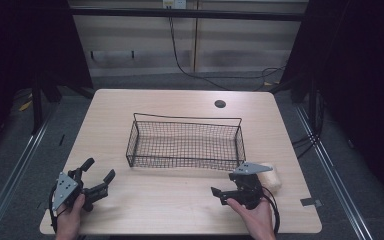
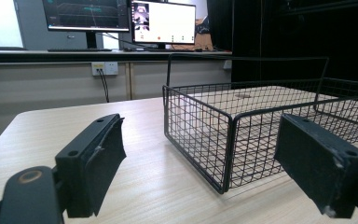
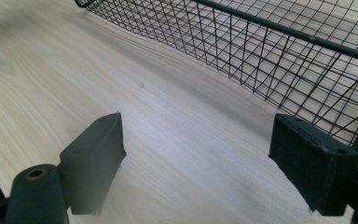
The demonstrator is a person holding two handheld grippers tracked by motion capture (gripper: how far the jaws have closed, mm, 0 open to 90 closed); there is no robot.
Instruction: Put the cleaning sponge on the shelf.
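A black wire basket point(image 1: 185, 145) stands empty in the middle of the light wooden table point(image 1: 180, 205). A pale beige, rounded lump point(image 1: 271, 176) lies near the table's right edge, just behind my right gripper point(image 1: 225, 184). That gripper rests low at the front right and points left, with its jaws wide apart over bare wood point(image 3: 196, 135) and the basket's mesh wall point(image 3: 270, 56) up to the right. My left gripper point(image 1: 99, 170) sits at the front left, open and holding nothing. Ahead of its jaws point(image 2: 200, 140) is the basket's near corner point(image 2: 223, 154).
A round cable hole point(image 1: 220, 104) sits near the table's far edge. A strip of dark tape point(image 1: 311, 202) lies at the front right corner. Beyond the table are a counter with monitors point(image 2: 163, 23) and cables on the floor point(image 1: 200, 75).
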